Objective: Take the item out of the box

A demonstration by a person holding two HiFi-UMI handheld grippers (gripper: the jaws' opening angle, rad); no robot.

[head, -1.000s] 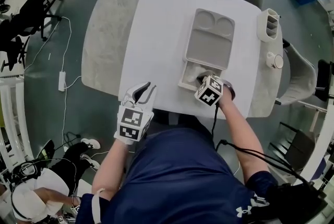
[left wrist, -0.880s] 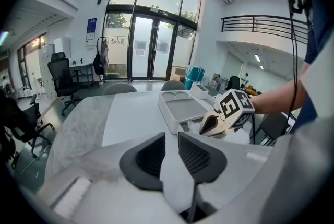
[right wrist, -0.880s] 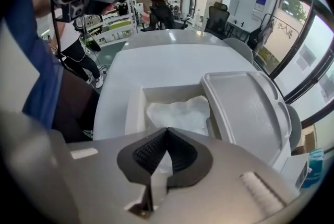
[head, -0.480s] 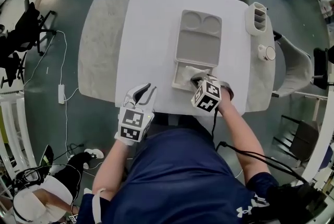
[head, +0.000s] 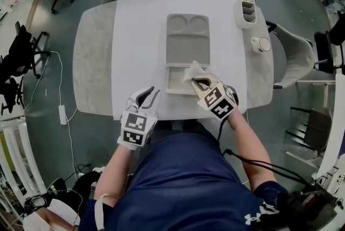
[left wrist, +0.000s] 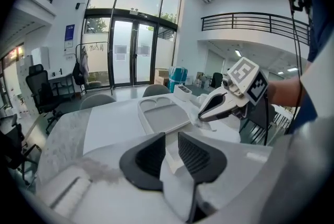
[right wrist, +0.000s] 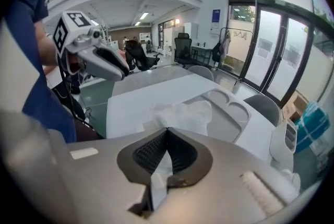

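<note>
Item: crumpled white bag (head: pixel 192 70), hanging just above the box (head: pixel 172 84) at the tabletop's (head: pixel 137 36) near edge.
Right gripper (head: pixel 195 81): jaws clamped on the bag's edge, likely to pull it clear.
Left gripper (head: pixel 149 91): jaws apart, empty, waiting over the near edge.

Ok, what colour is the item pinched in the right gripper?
White: a crumpled, slightly translucent item. It shows best in the right gripper view.

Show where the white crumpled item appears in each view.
Head view: white crumpled item, centre, above the box, in the right gripper.
Left gripper view: item right of centre, at that gripper's tips.
Right gripper view: item centre, beyond the shut jaws pinching it.
Shared landmark: grey divided tray.
</note>
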